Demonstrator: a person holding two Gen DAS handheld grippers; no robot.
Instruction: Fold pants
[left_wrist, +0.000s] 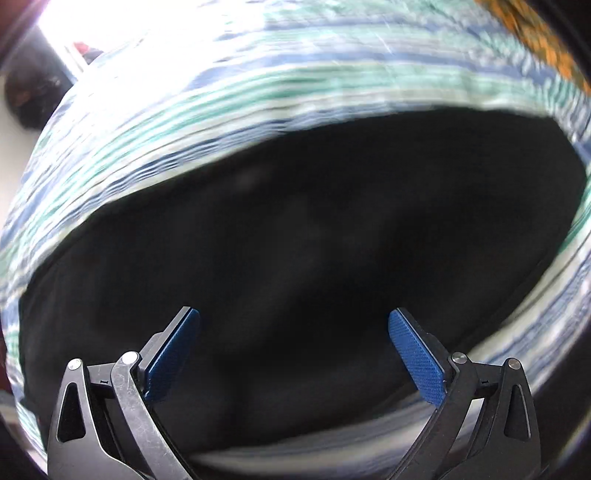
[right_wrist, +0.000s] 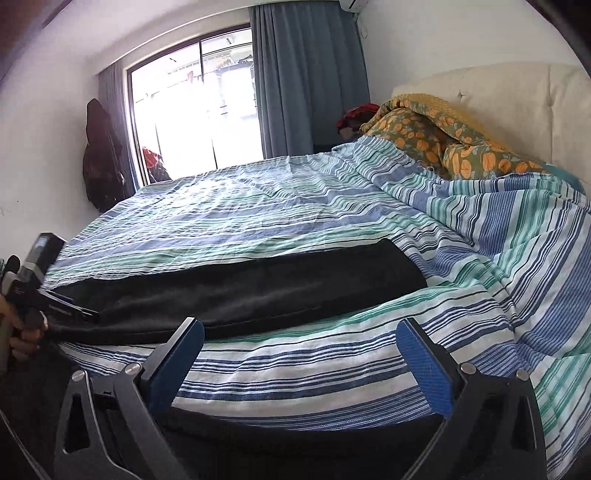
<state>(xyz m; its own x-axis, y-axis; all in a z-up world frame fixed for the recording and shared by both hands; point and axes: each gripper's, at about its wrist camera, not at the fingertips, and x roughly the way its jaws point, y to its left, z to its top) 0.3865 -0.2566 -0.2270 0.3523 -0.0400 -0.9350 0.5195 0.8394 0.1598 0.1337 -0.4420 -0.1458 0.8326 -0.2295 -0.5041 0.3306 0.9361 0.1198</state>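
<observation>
Black pants (right_wrist: 236, 284) lie folded lengthwise across the striped bedsheet (right_wrist: 295, 206). Left gripper (left_wrist: 293, 332) hovers above them, jaws apart. Right gripper (right_wrist: 299, 343), near edge, jaws apart, holds nothing.

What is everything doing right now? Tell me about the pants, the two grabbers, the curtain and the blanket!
pants: flat on the striped sheet, long and narrow.
left gripper: open, over the pants, holding nothing.
right gripper: open, empty, over the sheet.
curtain: pulled aside, window uncovered.
orange blanket: bunched up by the headboard.
</observation>
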